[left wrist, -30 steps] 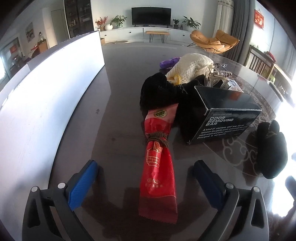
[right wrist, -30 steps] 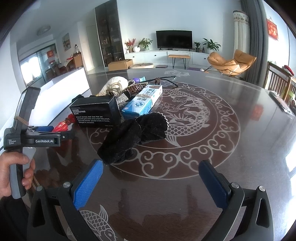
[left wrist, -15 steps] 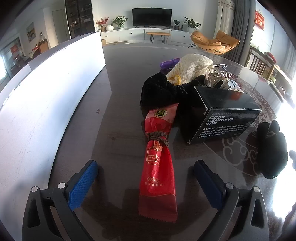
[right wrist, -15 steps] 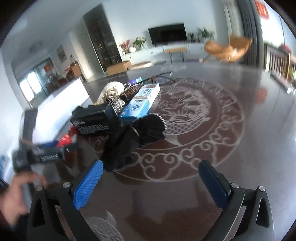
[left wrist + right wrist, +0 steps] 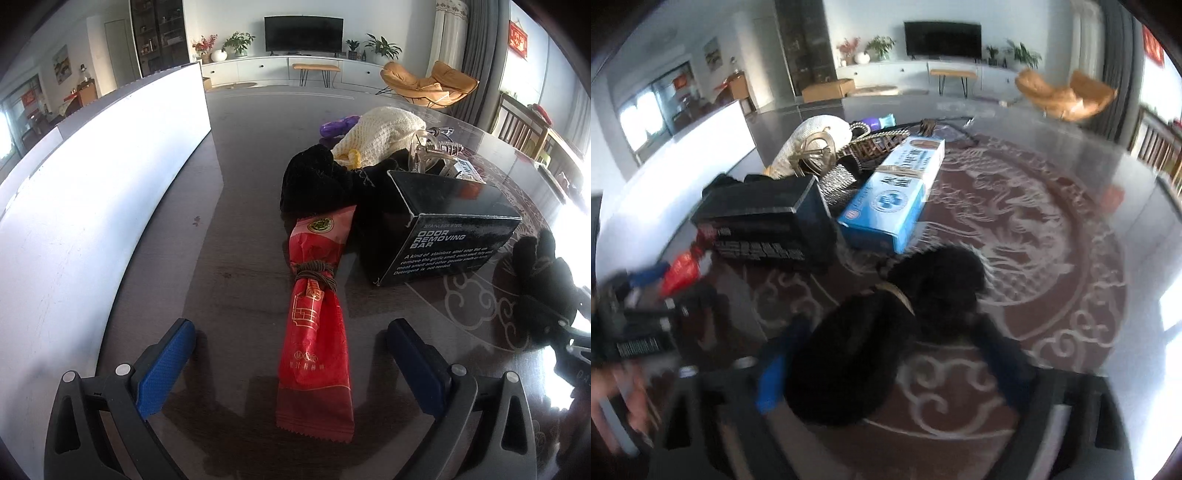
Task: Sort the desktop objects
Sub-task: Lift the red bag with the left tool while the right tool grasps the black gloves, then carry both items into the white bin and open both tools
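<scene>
Left gripper spread wide astride the near end of the red foil packet tied with cord, lined up lengthwise for a pinch; right gripper (blurred) open around the near black fuzzy cloth bundle on the dark patterned table

A long red snack packet, bound with a brown cord near its upper third, lies flat at the center of the left wrist view. Just right of it stands a black box lettered "ODOR REMOVING BAR". Above them, a cream knit piece sits behind a black cloth. In the blurred right wrist view, a black fuzzy item fills the lower center, with a blue-and-white carton lying flat above it.
</scene>
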A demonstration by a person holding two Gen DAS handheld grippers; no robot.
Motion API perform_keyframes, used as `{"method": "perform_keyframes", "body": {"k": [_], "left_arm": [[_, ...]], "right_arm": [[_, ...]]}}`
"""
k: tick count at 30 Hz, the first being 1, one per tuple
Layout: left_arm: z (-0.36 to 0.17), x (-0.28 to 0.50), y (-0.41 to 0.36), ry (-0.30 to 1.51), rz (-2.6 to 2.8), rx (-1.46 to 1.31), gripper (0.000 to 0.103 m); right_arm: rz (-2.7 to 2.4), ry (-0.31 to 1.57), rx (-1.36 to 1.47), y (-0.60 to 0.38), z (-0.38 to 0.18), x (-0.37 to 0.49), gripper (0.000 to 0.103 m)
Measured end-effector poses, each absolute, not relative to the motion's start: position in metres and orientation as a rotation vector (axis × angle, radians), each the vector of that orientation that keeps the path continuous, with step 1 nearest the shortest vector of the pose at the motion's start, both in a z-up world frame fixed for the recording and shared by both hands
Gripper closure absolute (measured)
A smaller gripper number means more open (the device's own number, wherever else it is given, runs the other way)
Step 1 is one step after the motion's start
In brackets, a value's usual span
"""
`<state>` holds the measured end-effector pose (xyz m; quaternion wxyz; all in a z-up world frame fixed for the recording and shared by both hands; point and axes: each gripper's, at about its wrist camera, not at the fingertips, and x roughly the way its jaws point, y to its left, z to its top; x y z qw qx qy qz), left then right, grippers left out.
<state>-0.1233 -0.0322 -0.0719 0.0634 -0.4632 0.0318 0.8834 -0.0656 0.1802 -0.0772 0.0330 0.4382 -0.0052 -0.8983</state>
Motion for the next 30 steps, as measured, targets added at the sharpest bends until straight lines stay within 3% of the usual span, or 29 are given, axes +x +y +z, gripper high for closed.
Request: {"method": "perform_keyframes", "body": {"k": [1, 5, 6, 7, 9, 13, 14, 15, 16, 17, 18, 19, 21, 30], "left_arm": [[-0.072, -0.123, -0.033, 0.097, 2.668, -1.399, 0.0], [-0.069, -0.123, -0.034, 0.095, 2.666, -1.398, 0.0], [-0.069, -0.123, -0.034, 0.095, 2.666, -1.398, 0.0], [-0.069, -0.123, -0.035, 0.096, 2.665, -1.4, 0.0], [-0.067, -0.122, -0.034, 0.1, 2.655, -1.409, 0.0], [-0.065, -0.127, -0.033, 0.152, 2.573, -1.442, 0.0], [-0.064, -0.127, -0.034, 0.164, 2.568, -1.43, 0.005], [-0.06, -0.124, -0.034, 0.174, 2.569, -1.388, 0.029], [-0.057, -0.121, -0.034, 0.181, 2.572, -1.352, 0.061], [-0.054, -0.121, -0.035, 0.181, 2.571, -1.349, 0.081], [-0.052, -0.122, -0.037, 0.173, 2.56, -1.367, 0.083], [-0.047, -0.119, -0.042, 0.151, 2.562, -1.357, 0.083], [-0.037, -0.109, -0.047, 0.143, 2.586, -1.313, 0.083], [0.053, -0.047, -0.11, -0.18, 2.65, -1.117, 0.083]], "right_arm": [[-2.76, 0.01, 1.337, 0.187, -0.077, -0.059, 0.054], [-2.695, -0.05, 1.33, 0.216, -0.075, -0.038, 0.056], [-2.685, -0.067, 1.339, 0.221, -0.074, -0.033, 0.048], [-2.679, -0.08, 1.351, 0.226, -0.075, -0.03, 0.031], [-2.675, -0.098, 1.364, 0.236, -0.073, -0.028, 0.015], [-2.672, -0.067, 1.35, 0.23, -0.064, -0.042, 0.014], [-2.67, -0.064, 1.346, 0.227, -0.063, -0.048, 0.014], [-2.665, -0.062, 1.336, 0.223, -0.062, -0.054, 0.014], [-2.649, -0.059, 1.316, 0.219, -0.062, -0.058, 0.016], [-2.631, -0.034, 1.307, 0.212, -0.063, -0.063, 0.024], [-2.626, -0.02, 1.32, 0.21, -0.065, -0.065, 0.064], [-2.618, -0.021, 1.352, 0.209, -0.066, -0.067, 0.077], [-2.628, -0.088, 1.315, 0.214, -0.06, -0.057, 0.077], [-2.557, 0.029, 1.259, 0.196, -0.031, -0.013, 0.077]]}}
